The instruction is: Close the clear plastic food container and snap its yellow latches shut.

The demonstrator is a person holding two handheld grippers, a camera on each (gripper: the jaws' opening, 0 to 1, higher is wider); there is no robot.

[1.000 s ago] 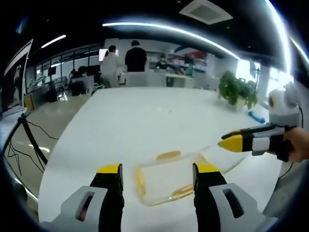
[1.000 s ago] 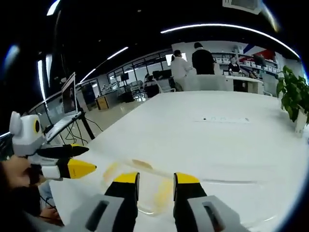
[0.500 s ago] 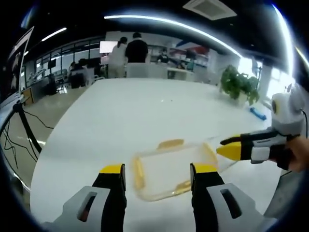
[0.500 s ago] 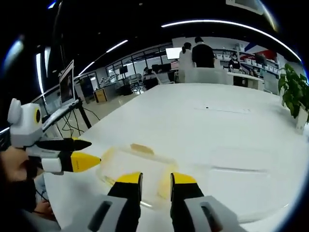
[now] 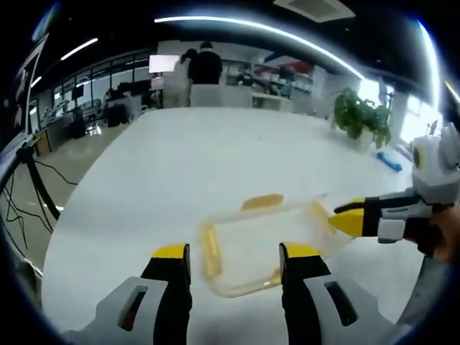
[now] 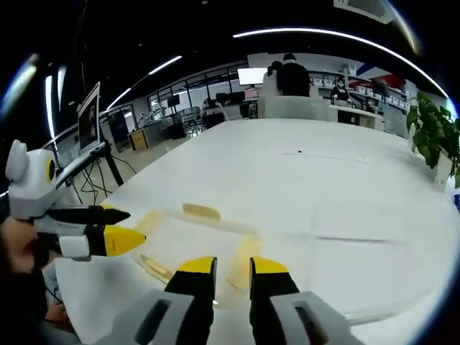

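The clear plastic container [image 5: 251, 248] lies on the white table [image 5: 215, 158], just beyond my left gripper [image 5: 235, 251], which is open and holds nothing. Yellow latches [image 5: 262, 201] show along its edges. My right gripper [image 5: 343, 217] comes in from the right, its tips at the container's right edge. In the right gripper view the container [image 6: 194, 237] sits ahead of my right gripper [image 6: 232, 266], whose jaws stand a narrow gap apart with nothing between them. A faint clear lid panel [image 6: 352, 277] lies flat to its right. My left gripper [image 6: 128, 228] hovers at the container's left end.
A potted plant [image 5: 356, 118] and a blue object [image 5: 384, 162] stand at the table's far right. People stand by a counter [image 5: 215, 93] beyond the table. A tripod with cables [image 5: 29, 187] is on the floor to the left. A laptop [image 6: 90, 122] sits on a stand.
Both cameras have moved closer to and tilted down over the container, which looks larger. My right gripper's jaws have narrowed a little. The container has not moved on the table.
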